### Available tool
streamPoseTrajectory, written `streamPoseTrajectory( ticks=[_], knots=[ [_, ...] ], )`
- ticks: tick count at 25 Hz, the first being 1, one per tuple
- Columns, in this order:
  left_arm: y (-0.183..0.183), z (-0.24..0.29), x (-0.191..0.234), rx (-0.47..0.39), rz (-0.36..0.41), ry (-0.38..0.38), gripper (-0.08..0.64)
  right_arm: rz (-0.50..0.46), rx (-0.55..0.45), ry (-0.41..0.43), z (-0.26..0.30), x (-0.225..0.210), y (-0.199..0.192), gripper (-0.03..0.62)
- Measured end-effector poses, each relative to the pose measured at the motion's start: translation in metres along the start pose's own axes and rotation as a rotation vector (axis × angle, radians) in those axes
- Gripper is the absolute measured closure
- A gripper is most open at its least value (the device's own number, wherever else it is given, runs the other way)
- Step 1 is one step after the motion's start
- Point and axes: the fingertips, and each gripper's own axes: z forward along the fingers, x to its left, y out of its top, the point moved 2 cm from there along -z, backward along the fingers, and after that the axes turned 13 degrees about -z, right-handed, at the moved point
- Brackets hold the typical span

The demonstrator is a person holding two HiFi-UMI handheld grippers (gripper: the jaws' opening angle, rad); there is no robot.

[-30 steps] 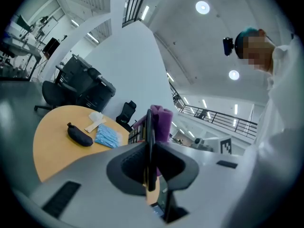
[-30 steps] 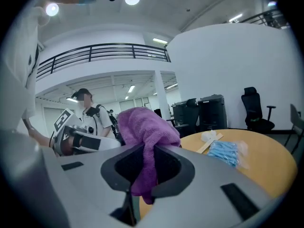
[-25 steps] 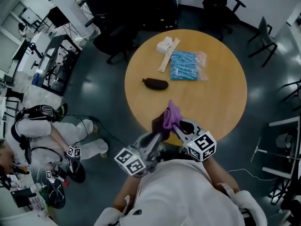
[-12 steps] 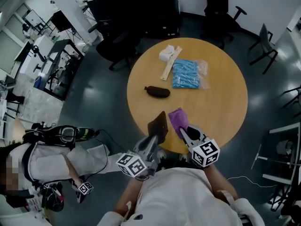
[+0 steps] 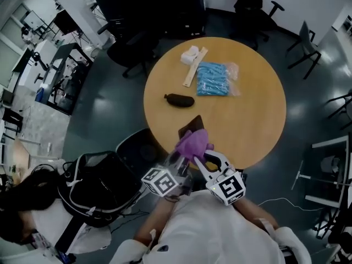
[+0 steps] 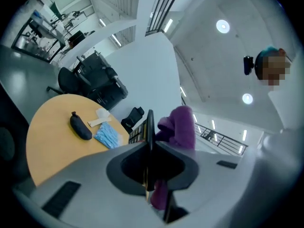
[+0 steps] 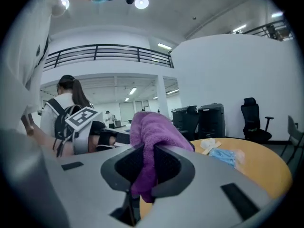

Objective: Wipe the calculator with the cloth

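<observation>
Your left gripper (image 6: 150,148) is pinched narrow on the lower end of the calculator (image 6: 149,125). It stands on edge in the air just above the near rim of the round table (image 5: 253,120). Held up like that, both faces can likely be reached and the keys are not pressed into the table top. Your right gripper (image 7: 153,160) is closed on a bunched fold of the purple cloth (image 7: 151,127). A soft wad sticks out past the jaws, so fabric rather than the hard tips meets the casing. Over that near rim the cloth sits right against the calculator, on the side away from the keys, so a wiping stroke looks under way. The black pouch (image 5: 180,99) lies near the table's middle and the blue packet (image 5: 213,78) towards its far side, well apart from your work.
</observation>
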Motion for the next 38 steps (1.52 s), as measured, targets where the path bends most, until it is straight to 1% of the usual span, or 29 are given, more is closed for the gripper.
streamPoseTrajectory(
  ticks=[2, 5, 8, 10, 13, 17, 19, 20, 21, 22, 24, 25, 26, 28, 29, 31, 33, 35, 38],
  knots=[
    [-0.005, -0.001, 0.0, 0.016, -0.028, -0.002, 0.511, -0.009, 0.03, -0.024, -0.001, -0.008, -0.009, 0.532],
    [-0.008, -0.005, -0.002, 0.033, -0.039, -0.004, 0.511, 0.006, 0.065, -0.062, -0.005, -0.024, -0.027, 0.532],
    [-0.012, -0.009, -0.011, 0.051, -0.035, -0.026, 0.511, 0.101, 0.09, -0.092, -0.009, -0.043, -0.049, 0.532],
    [-0.019, -0.01, -0.018, 0.084, -0.002, -0.036, 0.511, 0.154, 0.109, -0.1, -0.008, -0.053, -0.063, 0.532],
    [-0.027, -0.01, -0.025, 0.123, 0.087, -0.047, 0.511, 0.201, 0.14, -0.1, -0.005, -0.065, -0.082, 0.532],
    [-0.031, -0.013, -0.033, 0.14, 0.156, -0.071, 0.511, 0.238, 0.162, -0.095, -0.004, -0.082, -0.097, 0.532],
    [-0.036, -0.013, -0.036, 0.143, 0.203, -0.066, 0.511, 0.242, 0.171, -0.096, -0.007, -0.089, -0.103, 0.532],
    [-0.038, -0.013, -0.037, 0.142, 0.241, -0.053, 0.511, 0.239, 0.172, -0.099, -0.011, -0.094, -0.104, 0.532],
    [-0.041, -0.013, -0.038, 0.141, 0.297, -0.035, 0.511, 0.231, 0.166, -0.106, -0.018, -0.099, -0.102, 0.532],
    [-0.045, -0.013, -0.039, 0.14, 0.371, -0.014, 0.511, 0.22, 0.151, -0.113, -0.027, -0.105, -0.095, 0.532],
    [-0.054, -0.014, -0.042, 0.131, 0.523, 0.032, 0.511, 0.188, 0.101, -0.11, -0.051, -0.119, -0.071, 0.532],
    [-0.058, -0.013, -0.042, 0.128, 0.572, 0.05, 0.511, 0.171, 0.068, -0.094, -0.063, -0.123, -0.054, 0.532],
    [-0.063, -0.012, -0.042, 0.129, 0.598, 0.064, 0.511, 0.149, 0.036, -0.071, -0.075, -0.124, -0.036, 0.532],
    [-0.073, -0.008, -0.04, 0.144, 0.617, 0.075, 0.511, 0.093, -0.011, -0.01, -0.094, -0.117, -0.002, 0.532],
    [-0.078, -0.007, -0.041, 0.157, 0.633, 0.076, 0.511, 0.065, -0.024, 0.027, -0.101, -0.109, 0.011, 0.532],
    [-0.087, -0.003, -0.047, 0.188, 0.693, 0.066, 0.511, 0.005, -0.023, 0.104, -0.106, -0.089, 0.026, 0.532],
    [-0.095, 0.003, -0.057, 0.214, 0.752, 0.039, 0.511, -0.055, 0.013, 0.167, -0.104, -0.073, 0.026, 0.532],
    [-0.104, 0.01, -0.069, 0.228, 0.782, 0.002, 0.511, -0.083, 0.063, 0.211, -0.102, -0.065, 0.014, 0.532],
    [-0.114, 0.009, -0.083, 0.24, 0.856, -0.053, 0.511, -0.046, 0.092, 0.222, -0.11, -0.069, 0.002, 0.532]
  ],
)
